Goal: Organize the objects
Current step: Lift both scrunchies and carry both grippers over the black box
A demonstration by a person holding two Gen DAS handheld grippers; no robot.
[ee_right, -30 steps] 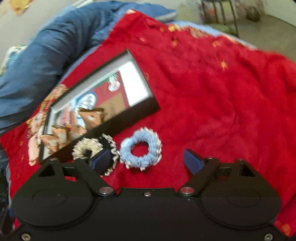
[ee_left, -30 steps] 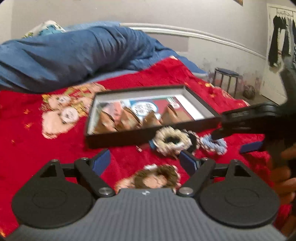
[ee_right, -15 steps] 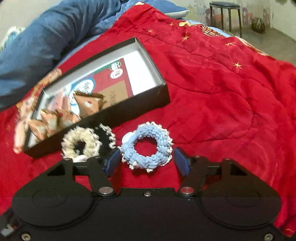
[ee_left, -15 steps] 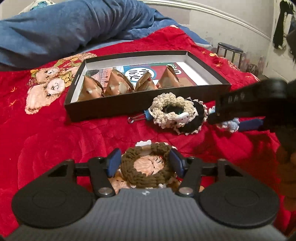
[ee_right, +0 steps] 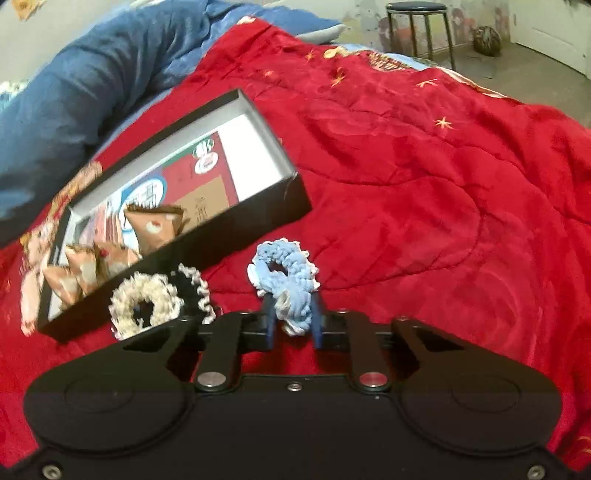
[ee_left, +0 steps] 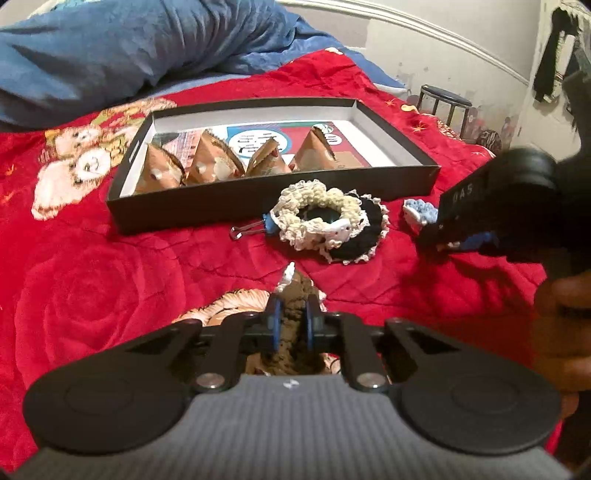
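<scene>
My left gripper (ee_left: 291, 317) is shut on a brown crochet scrunchie (ee_left: 295, 295) low over the red blanket. My right gripper (ee_right: 291, 314) is shut on a light blue crochet scrunchie (ee_right: 284, 273), squeezed upright between the fingers; it also shows in the left wrist view (ee_left: 419, 212). A cream scrunchie (ee_left: 314, 210) lies overlapping a black one (ee_left: 365, 232) in front of the black open box (ee_left: 258, 206). The box holds several brown cone-shaped pouches (ee_left: 218, 158).
A binder clip (ee_left: 247, 230) lies by the cream scrunchie. A blue duvet (ee_left: 129, 48) is heaped behind the box. A stool (ee_right: 417, 26) stands on the floor past the bed's far edge. Red blanket (ee_right: 424, 184) stretches right of the box.
Both grippers moved down onto their scrunchies and closed: the left on the brown one, the right on the light blue one, which now stands pinched upright.
</scene>
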